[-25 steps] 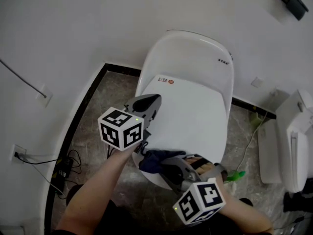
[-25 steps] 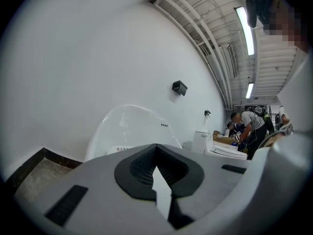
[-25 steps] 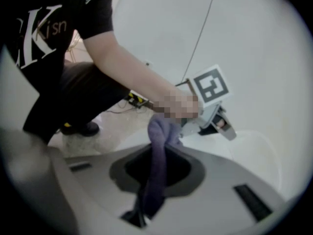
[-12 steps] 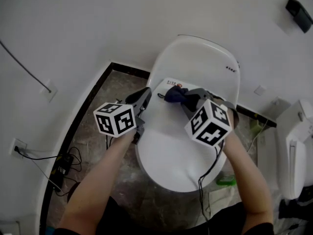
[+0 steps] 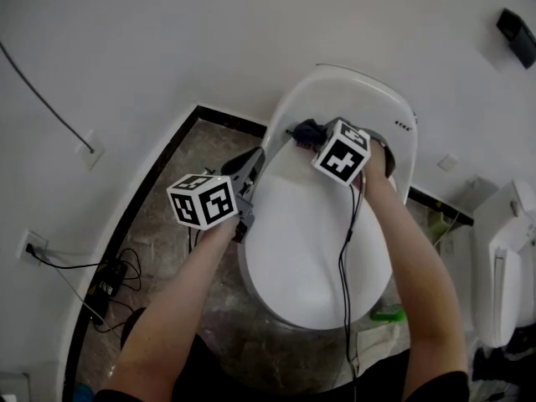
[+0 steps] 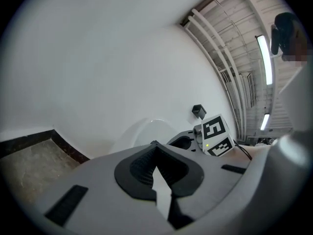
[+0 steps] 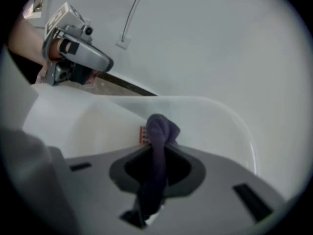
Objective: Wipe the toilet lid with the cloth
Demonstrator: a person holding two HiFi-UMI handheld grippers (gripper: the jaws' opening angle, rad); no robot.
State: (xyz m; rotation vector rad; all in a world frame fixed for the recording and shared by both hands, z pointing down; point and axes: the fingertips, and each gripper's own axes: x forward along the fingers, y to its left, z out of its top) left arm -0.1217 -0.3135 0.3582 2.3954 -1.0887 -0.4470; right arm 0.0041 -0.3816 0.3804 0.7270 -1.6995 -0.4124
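Observation:
The white toilet lid [image 5: 314,233] lies closed, filling the middle of the head view. My right gripper [image 5: 311,134] is at the lid's far end near the hinge, shut on a dark blue cloth [image 5: 306,130] that presses on the lid. In the right gripper view the cloth [image 7: 157,146] runs up between the jaws and bunches past the tips over the lid [image 7: 98,126]. My left gripper [image 5: 251,164] hovers at the lid's left edge, shut, with nothing held. In the left gripper view its jaws [image 6: 155,166] are together.
The white wall [image 5: 167,48] stands right behind the toilet. Cables and a wall socket [image 5: 33,254] are at the left on the stone floor [image 5: 167,174]. A white appliance [image 5: 502,258] stands at the right, and a green object [image 5: 387,314] lies on the floor beside the toilet.
My right gripper has swept the cloth from the lid's near edge up to its far end by the hinge. The left gripper stayed by the left edge.

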